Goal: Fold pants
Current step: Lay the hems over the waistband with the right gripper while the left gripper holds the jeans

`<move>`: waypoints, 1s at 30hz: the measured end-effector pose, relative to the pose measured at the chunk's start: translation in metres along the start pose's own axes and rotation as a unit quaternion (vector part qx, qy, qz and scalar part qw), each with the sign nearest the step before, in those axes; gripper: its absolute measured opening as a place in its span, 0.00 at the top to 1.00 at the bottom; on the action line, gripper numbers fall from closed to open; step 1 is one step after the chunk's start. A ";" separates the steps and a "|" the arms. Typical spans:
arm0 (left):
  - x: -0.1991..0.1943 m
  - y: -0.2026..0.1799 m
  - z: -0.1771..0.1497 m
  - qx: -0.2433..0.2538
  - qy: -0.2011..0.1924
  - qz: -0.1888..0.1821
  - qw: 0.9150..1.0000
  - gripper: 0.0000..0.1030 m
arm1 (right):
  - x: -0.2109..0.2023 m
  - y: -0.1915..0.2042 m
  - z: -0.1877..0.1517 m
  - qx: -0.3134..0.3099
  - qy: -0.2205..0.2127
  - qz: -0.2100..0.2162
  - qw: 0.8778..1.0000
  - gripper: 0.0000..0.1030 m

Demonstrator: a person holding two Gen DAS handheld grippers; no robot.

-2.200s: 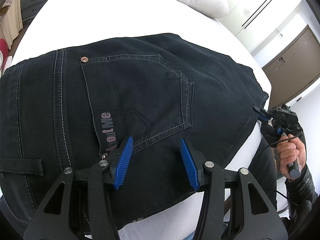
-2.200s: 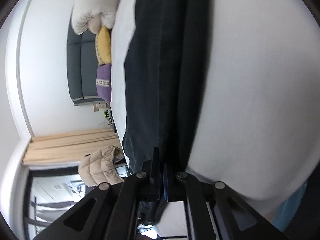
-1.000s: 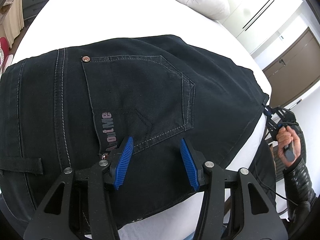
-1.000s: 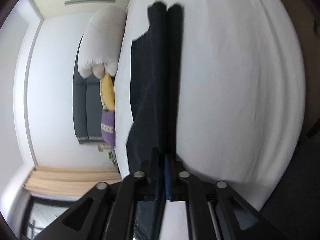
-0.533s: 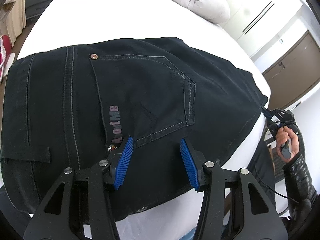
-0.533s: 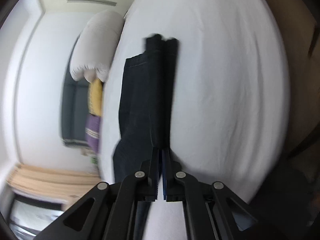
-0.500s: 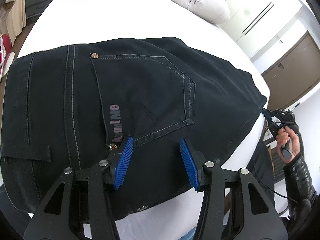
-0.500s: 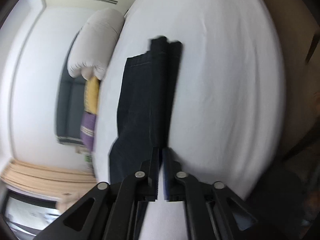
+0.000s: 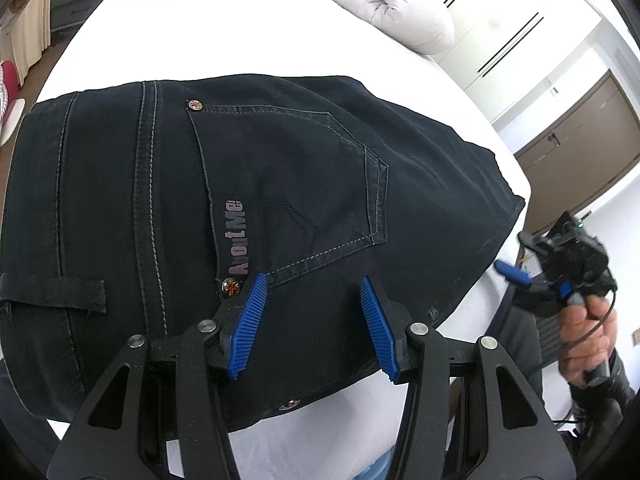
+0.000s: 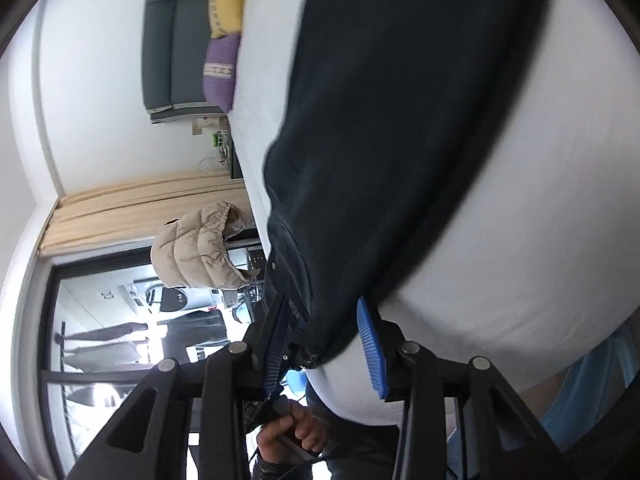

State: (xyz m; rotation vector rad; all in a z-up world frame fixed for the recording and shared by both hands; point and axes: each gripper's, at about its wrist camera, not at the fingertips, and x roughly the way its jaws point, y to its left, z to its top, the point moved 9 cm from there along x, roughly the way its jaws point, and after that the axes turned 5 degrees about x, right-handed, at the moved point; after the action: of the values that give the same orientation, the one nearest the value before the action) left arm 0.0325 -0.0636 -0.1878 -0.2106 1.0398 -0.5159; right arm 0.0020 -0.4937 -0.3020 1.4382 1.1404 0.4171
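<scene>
Folded black pants on the bed; left tool wide open above them; right tool open, empty, at their edge

Black jeans, folded flat, back pocket up with pale stitching and rivets, lying on white bed

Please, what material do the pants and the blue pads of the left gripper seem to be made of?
The pants look like dark denim with a matte finish: pale contrast stitching outlines the pocket, and metal rivets sit at its corners. The pads of the left gripper look like ribbed rubber or soft plastic, judging by the fine ridges, though the exact material cannot be told.
</scene>
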 end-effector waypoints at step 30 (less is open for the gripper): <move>-0.002 0.000 0.000 0.002 0.002 0.005 1.000 0.53 | 0.016 -0.005 0.005 0.024 0.017 0.016 0.999 0.51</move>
State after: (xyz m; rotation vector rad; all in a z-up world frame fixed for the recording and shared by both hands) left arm 0.0317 -0.0626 -0.1866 -0.2009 1.0430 -0.5091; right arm 0.0117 -0.4843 -0.3133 1.4986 1.1630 0.4400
